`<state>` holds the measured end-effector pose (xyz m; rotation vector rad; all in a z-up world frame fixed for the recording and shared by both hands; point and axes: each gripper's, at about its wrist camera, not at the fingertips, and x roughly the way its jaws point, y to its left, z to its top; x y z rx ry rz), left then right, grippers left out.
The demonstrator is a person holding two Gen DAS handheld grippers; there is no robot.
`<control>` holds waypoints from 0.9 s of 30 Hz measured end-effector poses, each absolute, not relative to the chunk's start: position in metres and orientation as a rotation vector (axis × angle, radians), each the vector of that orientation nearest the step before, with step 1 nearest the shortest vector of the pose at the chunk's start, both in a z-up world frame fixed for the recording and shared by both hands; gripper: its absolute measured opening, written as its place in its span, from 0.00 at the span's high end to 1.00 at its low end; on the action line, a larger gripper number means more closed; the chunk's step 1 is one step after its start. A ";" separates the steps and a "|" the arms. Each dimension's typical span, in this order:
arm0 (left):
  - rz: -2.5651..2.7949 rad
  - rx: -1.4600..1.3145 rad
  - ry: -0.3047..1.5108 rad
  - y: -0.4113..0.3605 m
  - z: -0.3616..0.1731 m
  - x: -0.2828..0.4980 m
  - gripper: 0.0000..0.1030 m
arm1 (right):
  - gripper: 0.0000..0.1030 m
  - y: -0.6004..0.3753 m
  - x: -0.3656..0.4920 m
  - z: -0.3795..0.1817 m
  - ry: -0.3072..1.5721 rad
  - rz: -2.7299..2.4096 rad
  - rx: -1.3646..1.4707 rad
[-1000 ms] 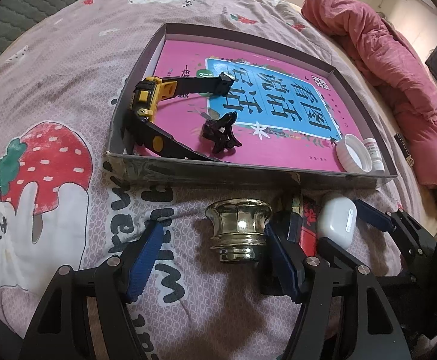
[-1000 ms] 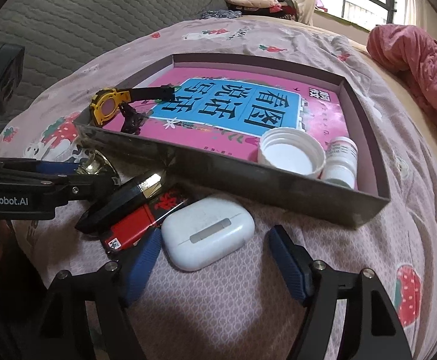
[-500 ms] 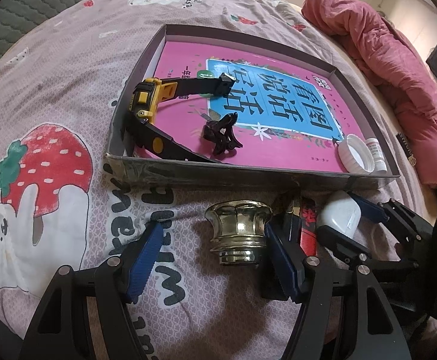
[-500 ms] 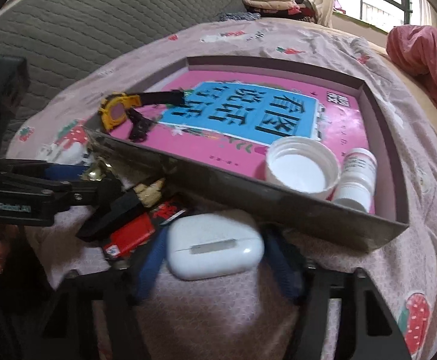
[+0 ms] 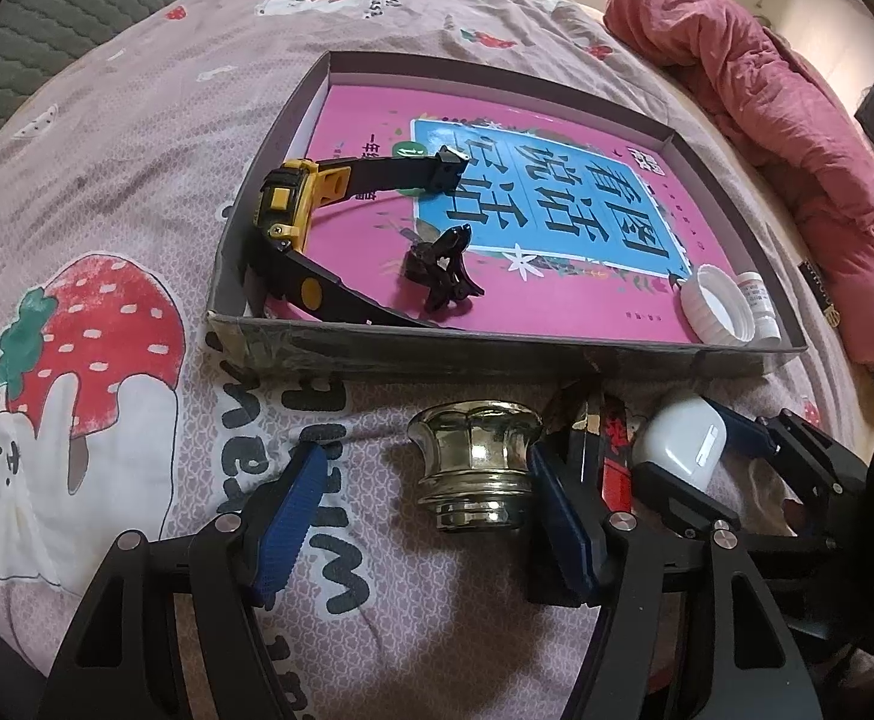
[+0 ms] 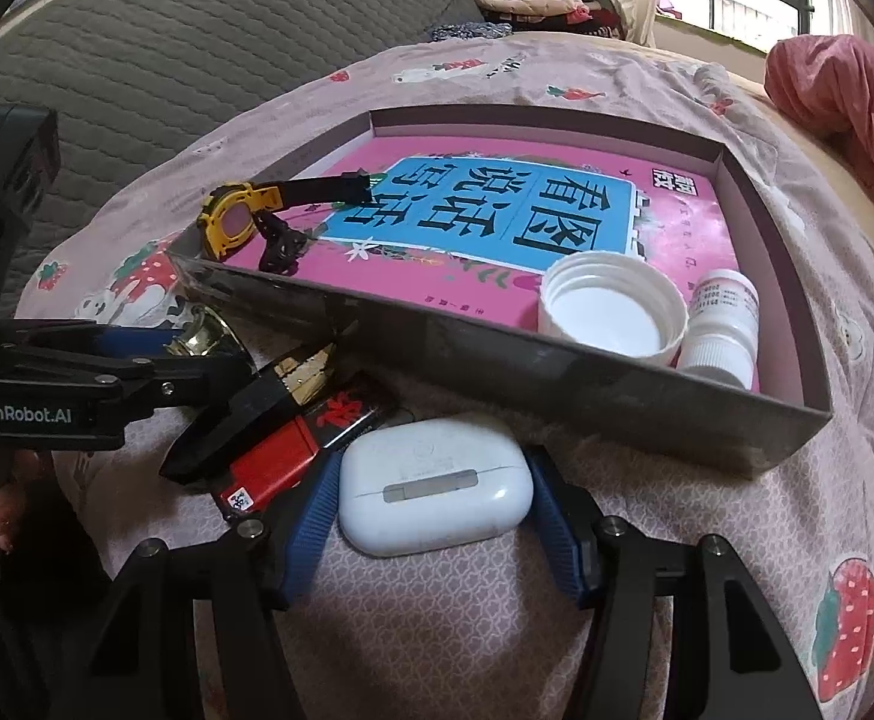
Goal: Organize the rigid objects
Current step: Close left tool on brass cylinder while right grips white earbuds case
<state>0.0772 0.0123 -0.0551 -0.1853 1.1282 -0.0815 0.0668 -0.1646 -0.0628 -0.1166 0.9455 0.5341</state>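
Observation:
My right gripper (image 6: 434,516) is shut on a white earbud case (image 6: 434,489), which also shows in the left wrist view (image 5: 683,444). My left gripper (image 5: 428,513) is open around a shiny metal knob (image 5: 476,462) on the bedspread, the right pad close to it. A red and black lighter (image 6: 311,435) and a black and gold object (image 6: 257,408) lie between the two grippers. The dark tray (image 5: 497,354) holds a pink book, a yellow and black watch (image 5: 293,210), a black clip (image 5: 443,270), a white lid (image 6: 611,312) and a small white bottle (image 6: 722,330).
A pink quilt (image 5: 797,120) is heaped at the far right of the bed. A grey quilted headboard (image 6: 167,60) runs along the left. The tray's near wall (image 6: 497,372) stands just beyond the earbud case.
My right gripper moved in around the earbud case and closed on it. My left gripper and the knob have stayed in place.

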 end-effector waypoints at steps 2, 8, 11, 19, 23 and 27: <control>-0.079 -0.173 1.126 0.010 -0.055 0.077 0.36 | 0.40 -0.164 0.066 -0.063 0.946 0.524 -0.112; -0.092 -0.125 1.127 0.000 -0.055 0.078 0.53 | 0.40 -0.154 0.060 -0.064 0.934 0.463 -0.156; -0.100 -0.120 1.133 0.000 -0.055 0.078 0.63 | 0.41 -0.158 0.059 -0.062 0.934 0.453 -0.116; -0.104 -0.110 1.124 0.002 -0.055 0.074 0.64 | 0.41 -0.165 0.052 -0.056 0.931 0.449 -0.071; -0.115 -0.114 1.115 0.002 -0.050 0.067 0.64 | 0.41 -0.168 0.048 -0.051 0.928 0.444 -0.056; -0.127 -0.117 1.111 0.003 -0.046 0.062 0.64 | 0.41 -0.168 0.043 -0.046 0.917 0.438 -0.057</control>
